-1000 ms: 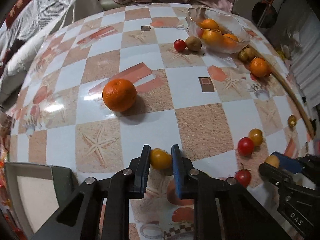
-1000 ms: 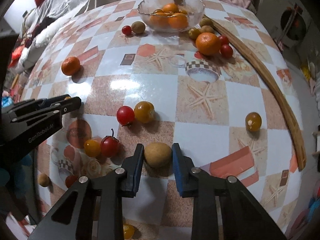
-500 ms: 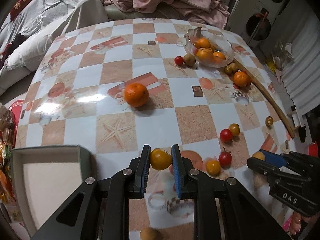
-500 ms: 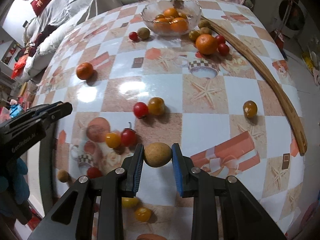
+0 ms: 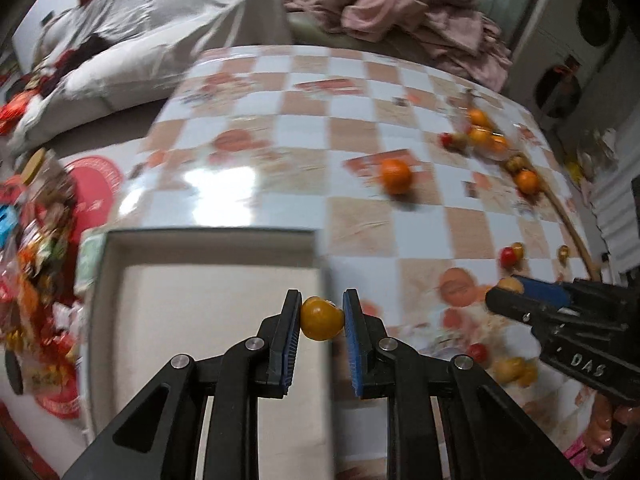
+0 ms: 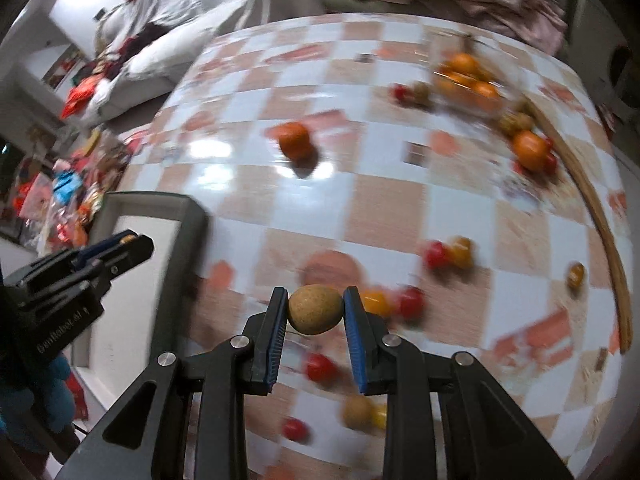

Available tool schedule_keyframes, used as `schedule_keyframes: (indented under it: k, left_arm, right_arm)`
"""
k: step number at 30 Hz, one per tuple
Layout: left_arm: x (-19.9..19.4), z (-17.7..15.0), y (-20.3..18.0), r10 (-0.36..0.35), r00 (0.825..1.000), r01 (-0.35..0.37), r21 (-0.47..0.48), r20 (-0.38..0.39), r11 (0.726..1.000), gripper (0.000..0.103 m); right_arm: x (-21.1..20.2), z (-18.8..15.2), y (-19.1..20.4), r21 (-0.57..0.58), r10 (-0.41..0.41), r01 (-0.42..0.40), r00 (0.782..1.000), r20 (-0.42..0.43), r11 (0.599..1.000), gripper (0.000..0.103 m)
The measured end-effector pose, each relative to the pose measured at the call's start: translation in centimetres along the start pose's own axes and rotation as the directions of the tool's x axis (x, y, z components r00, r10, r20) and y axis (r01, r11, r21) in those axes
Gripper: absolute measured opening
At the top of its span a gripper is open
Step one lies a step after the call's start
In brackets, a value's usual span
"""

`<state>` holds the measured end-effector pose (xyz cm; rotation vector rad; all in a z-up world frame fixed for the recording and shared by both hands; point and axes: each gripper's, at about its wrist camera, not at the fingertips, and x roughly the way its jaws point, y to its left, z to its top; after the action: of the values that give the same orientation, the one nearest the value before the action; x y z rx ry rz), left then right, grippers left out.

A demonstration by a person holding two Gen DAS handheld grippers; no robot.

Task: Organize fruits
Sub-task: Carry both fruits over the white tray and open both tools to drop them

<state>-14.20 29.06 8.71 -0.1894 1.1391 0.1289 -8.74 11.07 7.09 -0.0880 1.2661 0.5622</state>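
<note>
My left gripper [image 5: 322, 316] is clamped on a small yellow fruit [image 5: 321, 318], fingers [image 5: 289, 334] level. My right gripper [image 6: 316, 312] pinches a brown fruit [image 6: 315, 309], raised, just right of the left.

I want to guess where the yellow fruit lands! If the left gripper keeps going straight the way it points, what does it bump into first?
Probably the gray tray. The left gripper, shut on the yellow fruit, points over the tray's right wall; depth is blurry, so it might pass above.
</note>
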Motion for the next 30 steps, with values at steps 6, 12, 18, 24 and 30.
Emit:
schedule_keyframes:
  k: [6,12,18,24,30]
  left_arm:
    - [0.1,-1.8,5.5,0.069,0.997,-0.070,-0.076,-0.019,0.995,0.023]
    - [1.3,-3.2,9.6,0.119,0.992,-0.124,-0.132,-0.046,0.983,0.023]
    - [2.7,-3.6,11.6,0.139,0.989,-0.146,-0.151,-0.056,0.978,0.023]
    - [3.6,-3.9,12.2,0.154,0.986,-0.162,-0.140,-0.066,0.977,0.023]
    - [3.9,-4.4,12.2,0.153,0.986,-0.160,-0.124,-0.066,0.979,0.023]
  right_arm:
    - [1.9,2.0,6.5,-0.104,0.064,-0.066,0.998,-0.020,0.992,0.031]
    - [4.7,3.1,11.7,-0.179,0.093,-0.103,0.994,-0.061,0.979,0.031]
    - [8.1,3.6,14.1,-0.205,0.068,-0.089,0.992,-0.106,0.975,0.031]
    - [10.4,3.5,15.1,-0.240,0.023,-0.052,0.992,-0.124,0.969,0.031]
    - [11.3,2.7,15.6,-0.279,-0.004,-0.035,0.990,-0.139,0.960,0.031]
